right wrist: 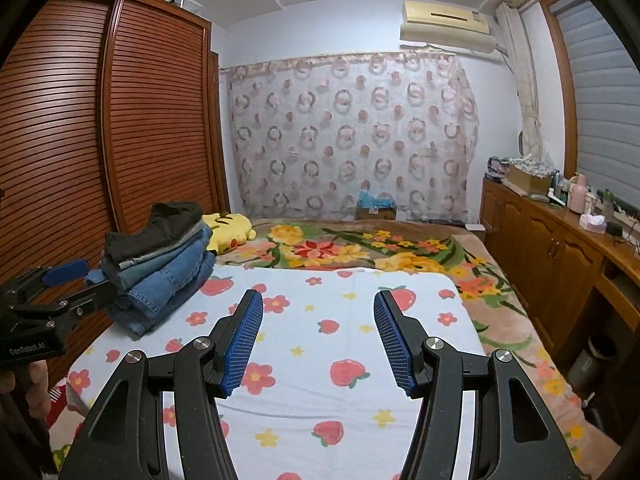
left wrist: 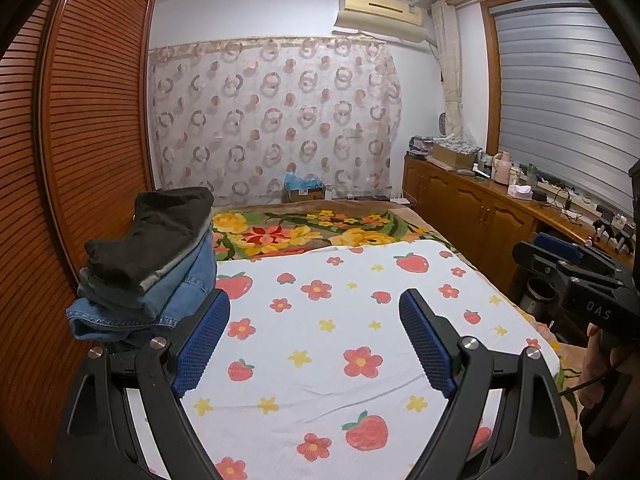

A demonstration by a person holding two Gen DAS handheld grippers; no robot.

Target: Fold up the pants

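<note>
A stack of folded pants point(left wrist: 152, 264) sits at the left edge of the bed, blue jeans below and a dark pair on top; it also shows in the right wrist view point(right wrist: 160, 268). My left gripper point(left wrist: 316, 300) is open and empty, just right of the stack, above the white strawberry sheet point(left wrist: 320, 352). My right gripper point(right wrist: 318, 300) is open and empty over the same sheet point(right wrist: 340, 360), right of the stack. Each gripper shows in the other's view: the right gripper point(left wrist: 560, 256) and the left gripper point(right wrist: 70, 270).
A wooden slatted wardrobe point(left wrist: 60, 160) stands close on the left of the bed. A floral blanket point(left wrist: 300, 236) covers the far part. A yellow plush toy point(right wrist: 230, 232) lies behind the stack. A wooden cabinet point(right wrist: 552, 248) with clutter runs along the right.
</note>
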